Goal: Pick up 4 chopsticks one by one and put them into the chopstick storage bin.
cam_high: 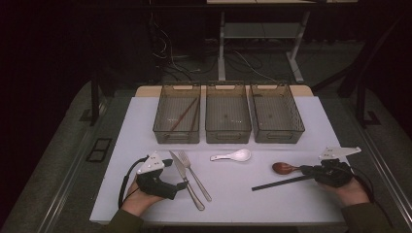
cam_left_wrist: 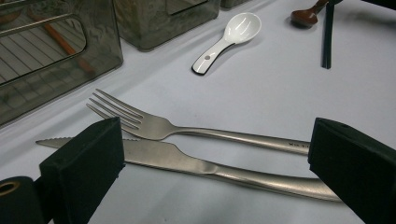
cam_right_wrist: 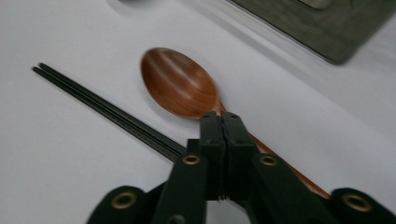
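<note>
wooden spoon (cam_right_wrist: 180,84) under pressed-together right tool (cam_right_wrist: 223,122); black chopsticks (cam_right_wrist: 107,109) beside — left tool (cam_left_wrist: 205,158) spread.

A dim room: grey floor (cam_high: 53,160), tangled cables (cam_high: 167,53) and a white-legged desk (cam_high: 262,34) beyond the white table (cam_high: 233,194).

Table (cam_high: 233,194) is lit softly from above, surroundings are left pretty dark; bin (cam_right_wrist: 327,23) is blurred up close.

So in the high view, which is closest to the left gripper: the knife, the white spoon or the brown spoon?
From the left gripper:
1. Knife, right beside its jaws.
2. White spoon, mid-table, toward the bins.
3. Brown spoon, far across, by the right gripper.
</note>
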The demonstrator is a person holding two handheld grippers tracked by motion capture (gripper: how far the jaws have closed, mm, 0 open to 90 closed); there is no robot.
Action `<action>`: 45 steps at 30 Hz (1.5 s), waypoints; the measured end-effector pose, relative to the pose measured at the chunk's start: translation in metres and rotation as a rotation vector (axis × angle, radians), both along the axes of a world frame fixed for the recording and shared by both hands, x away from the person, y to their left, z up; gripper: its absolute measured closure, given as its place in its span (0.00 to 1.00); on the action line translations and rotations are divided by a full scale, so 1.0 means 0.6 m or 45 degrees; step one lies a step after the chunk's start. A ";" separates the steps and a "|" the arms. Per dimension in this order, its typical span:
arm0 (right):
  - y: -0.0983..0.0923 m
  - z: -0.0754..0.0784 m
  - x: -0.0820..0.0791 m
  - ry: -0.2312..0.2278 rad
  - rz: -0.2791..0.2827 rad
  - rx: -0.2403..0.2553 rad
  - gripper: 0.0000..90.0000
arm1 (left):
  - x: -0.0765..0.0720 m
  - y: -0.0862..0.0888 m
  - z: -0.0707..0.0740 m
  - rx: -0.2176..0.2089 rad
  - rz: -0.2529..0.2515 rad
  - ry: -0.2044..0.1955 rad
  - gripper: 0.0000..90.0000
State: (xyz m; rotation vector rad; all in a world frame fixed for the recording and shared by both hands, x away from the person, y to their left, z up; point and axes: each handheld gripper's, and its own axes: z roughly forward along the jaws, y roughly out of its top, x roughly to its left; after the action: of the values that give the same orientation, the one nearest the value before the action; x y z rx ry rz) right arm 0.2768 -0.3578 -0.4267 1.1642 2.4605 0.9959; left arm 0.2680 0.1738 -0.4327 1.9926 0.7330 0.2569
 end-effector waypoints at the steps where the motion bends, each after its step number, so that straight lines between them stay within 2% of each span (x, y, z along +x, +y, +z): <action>1: -0.005 -0.001 0.001 0.009 -0.001 0.000 0.99 | 0.000 0.000 0.000 0.001 -0.001 0.001 0.03; 11: -0.039 -0.011 0.010 0.040 -0.063 -0.010 0.99 | 0.002 -0.002 -0.004 0.001 -0.007 0.015 0.04; 22: -0.028 -0.017 0.010 0.058 -0.030 -0.021 0.99 | 0.001 -0.002 -0.004 0.002 -0.010 0.015 0.04; 35: -0.022 -0.024 0.013 0.044 -0.007 -0.043 0.99 | 0.001 -0.005 -0.004 0.011 -0.020 0.024 0.04; 45: -0.022 -0.024 0.010 0.052 -0.013 -0.037 0.99 | 0.000 -0.007 -0.005 0.017 -0.033 0.032 0.04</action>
State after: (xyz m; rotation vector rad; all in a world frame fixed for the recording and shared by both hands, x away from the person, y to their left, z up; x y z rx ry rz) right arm 0.2827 -0.3713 -0.4410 1.1975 2.4894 0.9393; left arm 0.2682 0.1698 -0.4357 2.0199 0.7223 0.2222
